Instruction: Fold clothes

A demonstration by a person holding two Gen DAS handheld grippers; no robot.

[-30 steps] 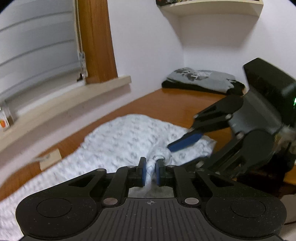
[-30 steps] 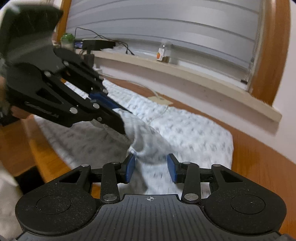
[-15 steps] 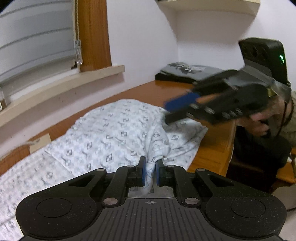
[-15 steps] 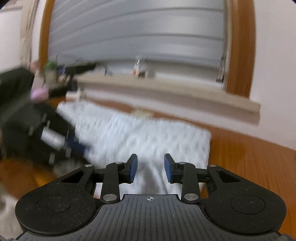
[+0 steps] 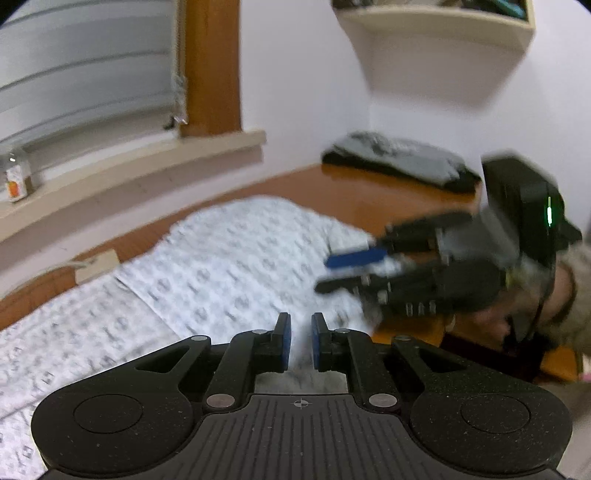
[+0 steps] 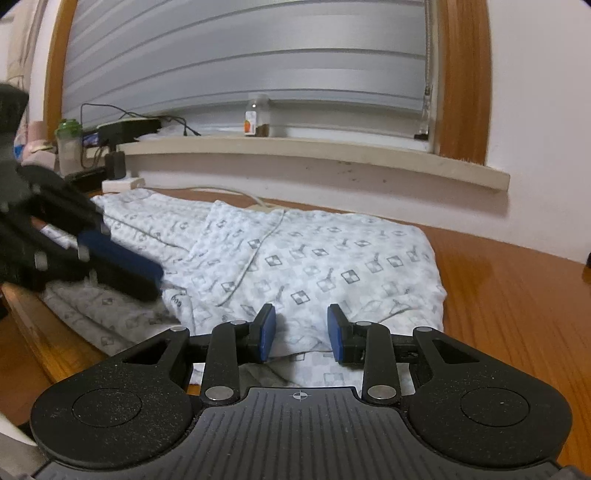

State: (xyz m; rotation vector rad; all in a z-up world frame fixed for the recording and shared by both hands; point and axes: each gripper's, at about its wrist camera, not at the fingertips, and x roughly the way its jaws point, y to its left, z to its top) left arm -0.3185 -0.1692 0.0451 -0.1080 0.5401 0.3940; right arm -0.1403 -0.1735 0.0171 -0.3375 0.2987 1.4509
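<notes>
A white garment (image 6: 332,258) with a small grey check print lies spread on the wooden table (image 6: 517,314). The left wrist view shows the same garment (image 5: 221,266), blurred. My left gripper (image 5: 299,321) is at its near edge, jaws almost together with white fabric in the narrow gap. It shows from the side as the left gripper (image 6: 157,284), low over a bunched part of the cloth. My right gripper (image 6: 301,314) stands open over the garment's near right edge. Cloth lies under and between its pads, and they do not press on it. A hand holds the right gripper (image 5: 325,275).
Folded grey and black clothes (image 5: 399,158) are stacked at the table's far corner under a wall shelf (image 5: 443,22). The window sill (image 6: 332,155) carries a jar (image 6: 256,120). A bottle (image 6: 68,147), cables and a charger sit at the far left. Bare wood lies right of the garment.
The right gripper left the bunch beside the left gripper, swung right and settled low at the garment's near edge, its jaws a little narrower. The lifted cloth has sunk flatter. The left gripper keeps its grip.
</notes>
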